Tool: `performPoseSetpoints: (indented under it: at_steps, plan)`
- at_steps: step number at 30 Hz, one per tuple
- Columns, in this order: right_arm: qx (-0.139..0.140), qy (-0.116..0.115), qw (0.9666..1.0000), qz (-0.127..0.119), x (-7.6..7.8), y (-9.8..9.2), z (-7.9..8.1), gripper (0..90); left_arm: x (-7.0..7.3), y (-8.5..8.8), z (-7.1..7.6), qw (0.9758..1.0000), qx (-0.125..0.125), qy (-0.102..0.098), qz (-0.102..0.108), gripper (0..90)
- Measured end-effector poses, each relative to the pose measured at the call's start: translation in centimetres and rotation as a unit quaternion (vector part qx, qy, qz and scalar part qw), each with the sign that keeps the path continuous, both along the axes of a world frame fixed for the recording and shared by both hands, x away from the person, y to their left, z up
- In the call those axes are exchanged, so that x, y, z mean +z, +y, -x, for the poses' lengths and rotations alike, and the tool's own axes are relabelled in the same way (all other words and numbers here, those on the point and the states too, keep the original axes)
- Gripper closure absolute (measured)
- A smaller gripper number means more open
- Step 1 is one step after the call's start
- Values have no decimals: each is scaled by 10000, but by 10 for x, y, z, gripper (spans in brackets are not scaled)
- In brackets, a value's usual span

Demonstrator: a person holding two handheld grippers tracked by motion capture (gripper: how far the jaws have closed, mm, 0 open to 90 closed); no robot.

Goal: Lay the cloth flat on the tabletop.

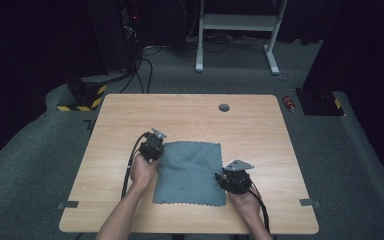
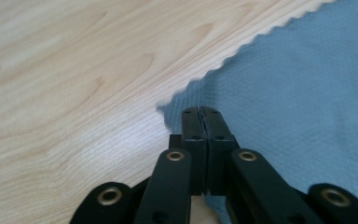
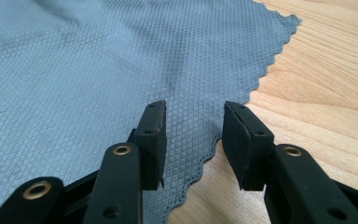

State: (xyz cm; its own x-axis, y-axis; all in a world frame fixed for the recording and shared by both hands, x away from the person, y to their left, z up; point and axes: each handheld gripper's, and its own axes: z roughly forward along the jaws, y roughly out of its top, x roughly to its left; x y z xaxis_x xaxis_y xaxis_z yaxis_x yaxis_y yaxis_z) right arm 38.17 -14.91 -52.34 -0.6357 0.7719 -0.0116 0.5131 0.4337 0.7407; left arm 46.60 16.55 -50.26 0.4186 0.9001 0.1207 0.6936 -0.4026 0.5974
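Note:
A grey-blue cloth (image 1: 190, 172) with a zigzag edge lies flat on the wooden table (image 1: 190, 112). My left gripper (image 1: 160, 152) is at the cloth's far left corner. In the left gripper view its jaws (image 2: 200, 112) are pressed together on that corner of the cloth (image 2: 298, 93), which puckers slightly around the tips. My right gripper (image 1: 221, 176) is at the cloth's right edge near the front corner. In the right gripper view it (image 3: 193, 108) stands open, with its jaws on either side of the scalloped edge of the cloth (image 3: 98, 70) and the pads not touching it.
A round grey cable hole (image 1: 224, 107) sits near the table's far edge. Small grey tape strips (image 1: 67, 204) (image 1: 307, 202) mark the front corners. On the floor beyond are a white desk frame (image 1: 237, 22), cables and a red can (image 1: 290, 103).

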Motion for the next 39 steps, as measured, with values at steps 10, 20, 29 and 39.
performPoseSetpoints:
  at_steps: [10, 20, 29, 39]
  plan:
    - [-5, 35, 10000, -35, 0, 0, 0, 612, 7, 9, 66, 9977, -312, -330, 494, 541]
    - [-81, 52, 9999, -83, 13, 4, -28, 719, -18, 27, 113, 9945, -200, -458, 923, 478]
    - [-129, 122, 9996, 229, 5, 29, -72, 757, -24, 29, 120, 9919, -166, -746, 1011, 458]
    - [-363, 260, 9988, 203, 13, 22, -81, 715, -24, 21, 123, 9917, -235, -737, 1022, 451]
